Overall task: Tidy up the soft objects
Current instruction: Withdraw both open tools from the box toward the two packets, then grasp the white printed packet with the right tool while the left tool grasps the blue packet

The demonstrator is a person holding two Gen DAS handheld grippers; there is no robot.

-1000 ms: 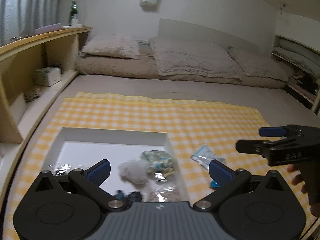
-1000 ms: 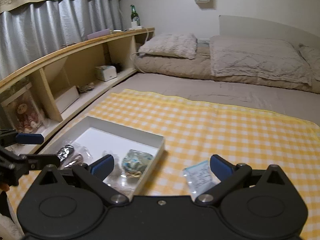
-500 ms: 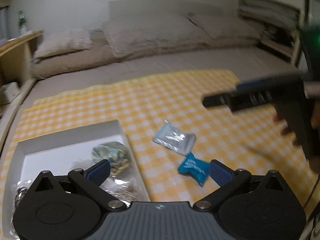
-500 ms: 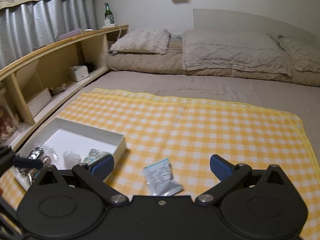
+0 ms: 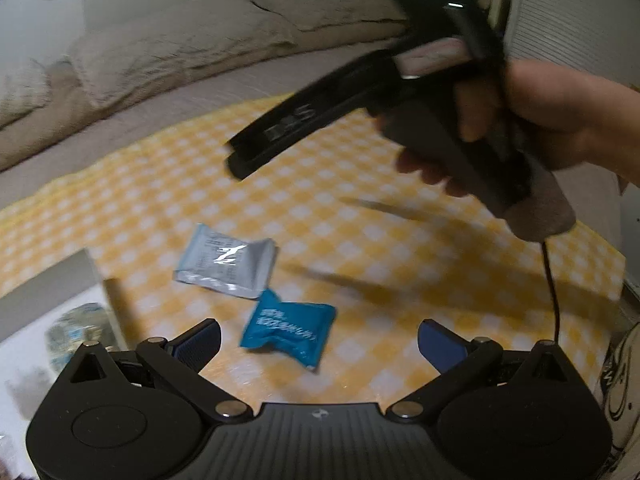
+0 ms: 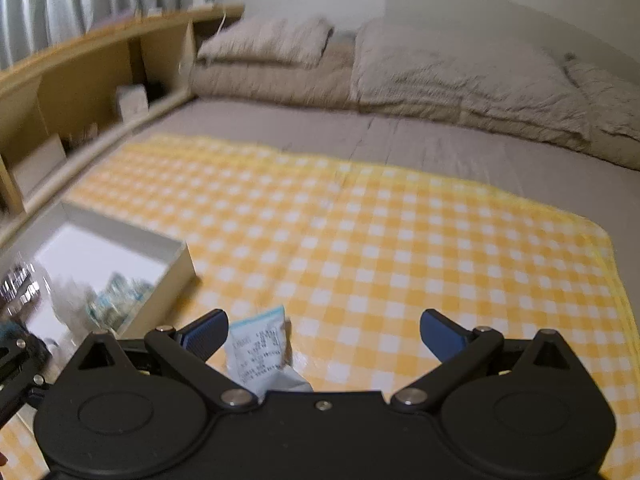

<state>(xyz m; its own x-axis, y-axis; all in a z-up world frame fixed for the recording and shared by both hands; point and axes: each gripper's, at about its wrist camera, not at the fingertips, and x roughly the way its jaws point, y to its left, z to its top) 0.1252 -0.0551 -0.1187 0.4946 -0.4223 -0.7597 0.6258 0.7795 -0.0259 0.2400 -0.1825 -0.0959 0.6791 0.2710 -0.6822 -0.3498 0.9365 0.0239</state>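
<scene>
At the bottom of the left wrist view the left gripper (image 5: 319, 334) has its blue-padded fingers spread wide with nothing between them; just beyond them, lower centre, a small blue plastic sachet with white print (image 5: 289, 328) lies on the yellow-and-white checked cloth (image 5: 420, 248). Touching its upper edge is a silvery pale-blue foil packet (image 5: 225, 263), near the middle left of the frame. At the left edge a white shallow cardboard box (image 5: 48, 280) holds a blurred blue-green wrapped item (image 5: 80, 330). Higher up, in the upper right, a person's hand (image 5: 560, 120) grips the black handle of the right gripper, which is blurred in that view.

In the right wrist view the right gripper (image 6: 323, 330) is likewise wide open and empty, with the foil packet (image 6: 260, 348) at lower centre just inside its left finger. The box (image 6: 176, 256) sits at the lower left, well apart from the packet. Beyond the cloth, beige pillows (image 6: 460, 68) line the top of the frame
</scene>
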